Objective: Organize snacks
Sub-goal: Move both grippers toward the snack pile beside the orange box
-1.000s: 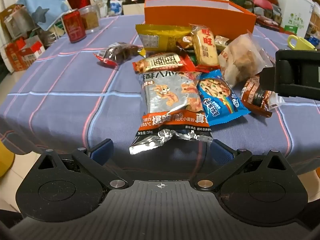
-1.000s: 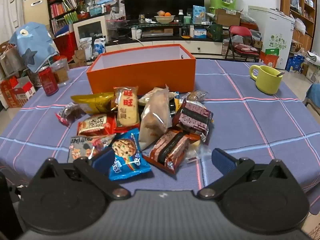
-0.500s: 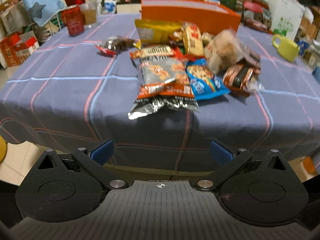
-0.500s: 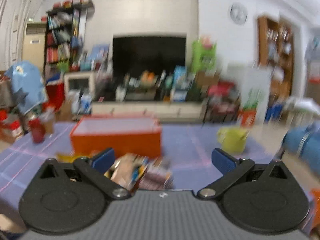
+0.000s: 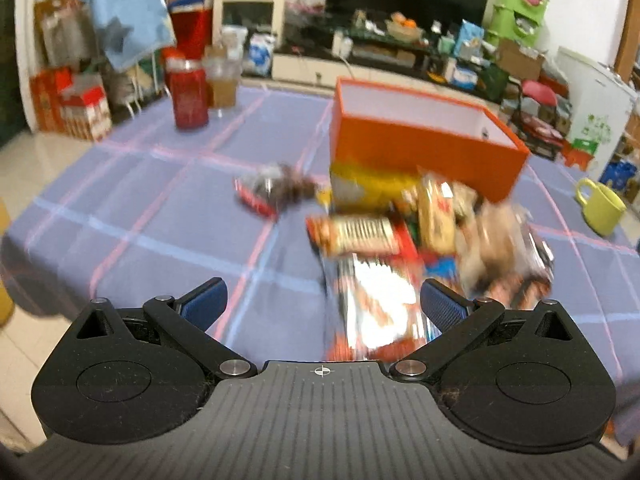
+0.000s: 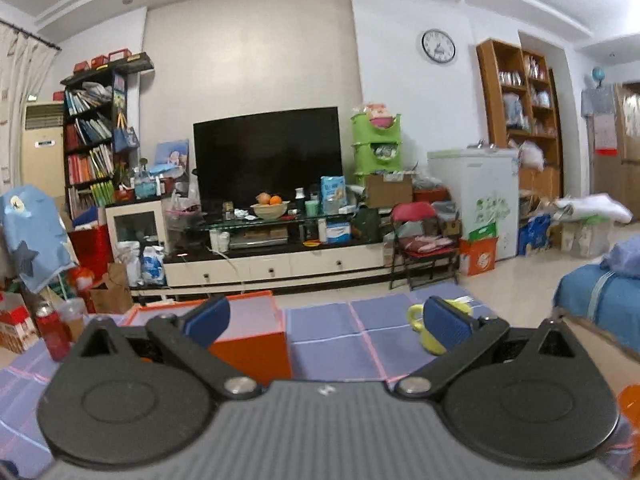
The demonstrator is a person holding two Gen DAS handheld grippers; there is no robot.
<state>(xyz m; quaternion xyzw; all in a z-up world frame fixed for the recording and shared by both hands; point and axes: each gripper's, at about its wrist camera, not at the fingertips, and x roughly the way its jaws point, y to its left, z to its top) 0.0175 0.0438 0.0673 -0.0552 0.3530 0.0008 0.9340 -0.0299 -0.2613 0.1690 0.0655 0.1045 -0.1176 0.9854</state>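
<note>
My left gripper hangs wide open, empty, facing the snack pile (blurred); right gripper, equally open, overlooks the orange box.

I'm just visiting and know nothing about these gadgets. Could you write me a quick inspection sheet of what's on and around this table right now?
Surface: table under a purple plaid tablecloth.
Job's things: blurred pile of snack packets lying in front of an open orange box; nothing visible inside the box.
Clutter: red can and clear cup at the far left corner; yellow-green mug at the right.
Grippers: left gripper open over the near packets, holding nothing; right gripper open, raised, aimed at the room.
Cables: nothing seen on the table.
Surroundings: television, wall clock, bookshelf, red folding chair.
</note>
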